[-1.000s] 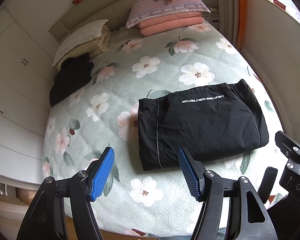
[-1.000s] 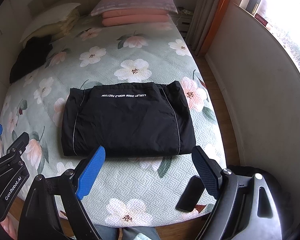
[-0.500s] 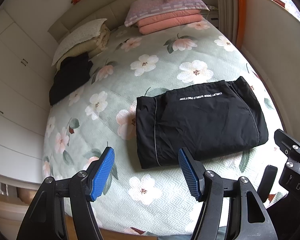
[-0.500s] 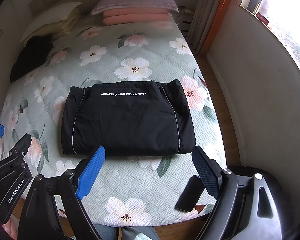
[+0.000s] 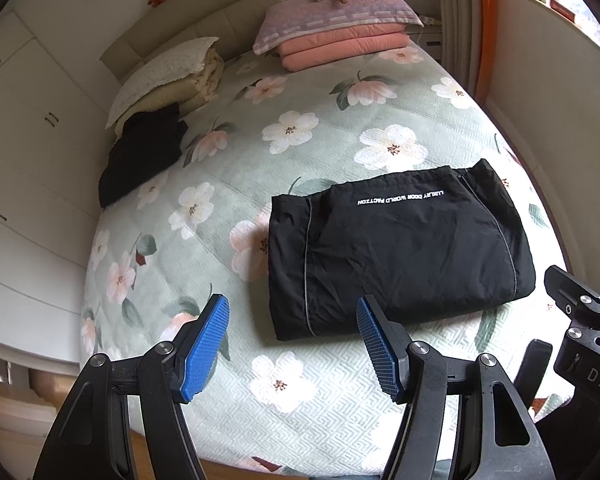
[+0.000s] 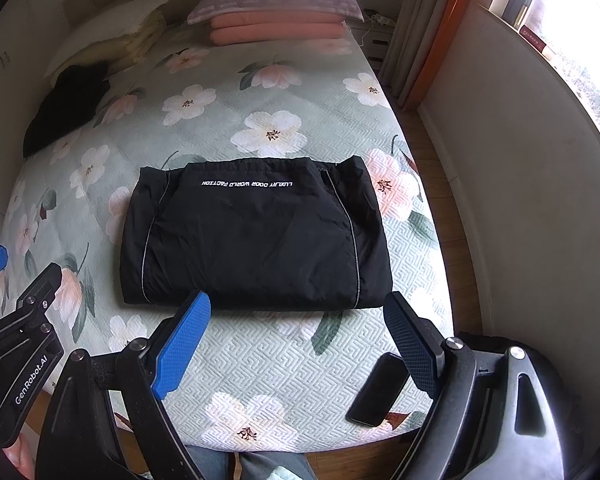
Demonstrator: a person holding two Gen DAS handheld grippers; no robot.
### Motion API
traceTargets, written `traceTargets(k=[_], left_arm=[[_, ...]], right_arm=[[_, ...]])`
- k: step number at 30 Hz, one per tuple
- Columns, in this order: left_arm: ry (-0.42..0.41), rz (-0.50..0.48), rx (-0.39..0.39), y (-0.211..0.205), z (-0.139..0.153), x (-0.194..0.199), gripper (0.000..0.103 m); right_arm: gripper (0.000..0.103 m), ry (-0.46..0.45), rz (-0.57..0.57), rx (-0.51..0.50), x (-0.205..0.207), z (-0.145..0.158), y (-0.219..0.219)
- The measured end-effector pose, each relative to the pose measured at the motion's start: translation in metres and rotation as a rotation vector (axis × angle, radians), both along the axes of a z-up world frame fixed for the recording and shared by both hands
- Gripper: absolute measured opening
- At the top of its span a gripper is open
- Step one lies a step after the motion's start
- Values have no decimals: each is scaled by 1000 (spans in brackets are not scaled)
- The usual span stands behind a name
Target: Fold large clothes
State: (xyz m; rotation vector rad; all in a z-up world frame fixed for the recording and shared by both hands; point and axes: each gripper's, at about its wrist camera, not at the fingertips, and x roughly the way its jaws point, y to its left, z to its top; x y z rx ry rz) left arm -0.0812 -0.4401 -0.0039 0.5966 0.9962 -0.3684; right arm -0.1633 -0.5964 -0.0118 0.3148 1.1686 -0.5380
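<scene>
A black garment [image 5: 396,252] [image 6: 256,240] with white lettering and thin grey piping lies folded into a flat rectangle on the floral bed cover [image 5: 300,152] [image 6: 260,360], near the foot end. My left gripper [image 5: 292,344] hovers open above the cover, just in front of the garment's near left corner, with nothing between its blue pads. Over the garment's near edge my right gripper [image 6: 296,340] hangs open and holds nothing. Each gripper's body shows at the edge of the other's view.
A dark phone [image 6: 380,390] lies on the bed's near right corner. A second black garment [image 5: 144,152] lies by the pillows [image 5: 168,72] at the head. Pink folded blankets under a pillow [image 5: 340,36] sit far right. White wardrobes [image 5: 24,152] line the left, a wall [image 6: 520,200] the right.
Both views have drawn back slightly from the bed, so the folded garment sits a little farther off. Jaws and garment are unchanged.
</scene>
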Motion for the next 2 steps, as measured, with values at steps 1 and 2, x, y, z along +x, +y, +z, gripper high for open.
traceTargets(k=[1, 2], left_arm=[[-2, 5, 0, -1, 0, 0, 68], [2, 6, -2, -1, 0, 0, 68]], right_arm=[[89, 2, 3, 2, 0, -2, -2], [89, 3, 7, 4, 1, -3, -4]])
